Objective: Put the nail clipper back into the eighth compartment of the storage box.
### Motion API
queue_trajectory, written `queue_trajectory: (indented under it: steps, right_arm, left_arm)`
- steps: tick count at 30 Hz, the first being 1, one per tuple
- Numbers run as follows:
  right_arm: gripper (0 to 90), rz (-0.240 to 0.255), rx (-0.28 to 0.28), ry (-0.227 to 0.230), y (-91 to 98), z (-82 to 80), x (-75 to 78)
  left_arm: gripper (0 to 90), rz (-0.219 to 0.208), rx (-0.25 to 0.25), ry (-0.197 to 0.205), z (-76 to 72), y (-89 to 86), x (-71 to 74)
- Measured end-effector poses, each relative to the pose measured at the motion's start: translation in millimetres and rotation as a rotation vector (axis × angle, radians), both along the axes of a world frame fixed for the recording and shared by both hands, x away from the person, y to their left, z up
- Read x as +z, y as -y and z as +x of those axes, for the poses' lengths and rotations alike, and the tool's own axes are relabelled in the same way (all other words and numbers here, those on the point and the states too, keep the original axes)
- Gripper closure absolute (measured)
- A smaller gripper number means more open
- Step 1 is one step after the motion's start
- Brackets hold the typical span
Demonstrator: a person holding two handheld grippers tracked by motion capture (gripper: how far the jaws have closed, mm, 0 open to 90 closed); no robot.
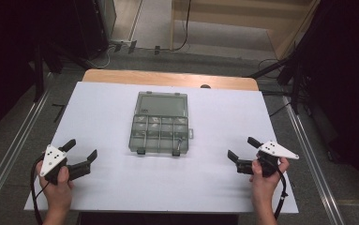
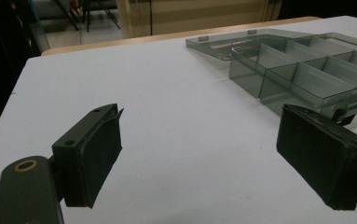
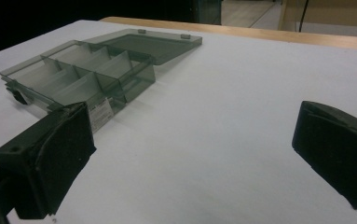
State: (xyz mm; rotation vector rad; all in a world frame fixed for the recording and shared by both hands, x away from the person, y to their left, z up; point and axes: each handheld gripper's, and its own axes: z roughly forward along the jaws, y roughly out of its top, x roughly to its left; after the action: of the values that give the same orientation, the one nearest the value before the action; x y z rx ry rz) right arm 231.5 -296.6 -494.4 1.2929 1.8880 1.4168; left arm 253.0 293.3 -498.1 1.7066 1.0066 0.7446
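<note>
A smoky clear plastic compartment box lies open in the middle of the white sheet, its lid folded back flat toward the far side. The compartments look empty. My left gripper rests near the front left, open, with nothing between its jaws; the box is ahead and to its right. My right gripper sits near the front right, open and empty, with the box ahead and to its left. A hand holds each gripper.
The white sheet covers a wooden table whose far edge shows as a tan strip. Metal rails run along both sides, with dark stands and cables on the floor beyond.
</note>
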Motion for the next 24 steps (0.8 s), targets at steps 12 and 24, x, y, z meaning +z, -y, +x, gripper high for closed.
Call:
queue_trajectory:
  steps: [12, 24]
  right_arm:
    - [0.0, 0.026, -0.036, 0.003, 26.3, -7.1, -14.4]
    - [0.0, 0.075, -0.036, 0.015, 42.8, -13.7, -26.5]
  left_arm:
    - [13.2, 0.001, -0.001, -0.001, 0.1, 0.0, 0.0]
    - [13.3, -0.008, 0.005, -0.001, -0.3, -1.4, 0.1]
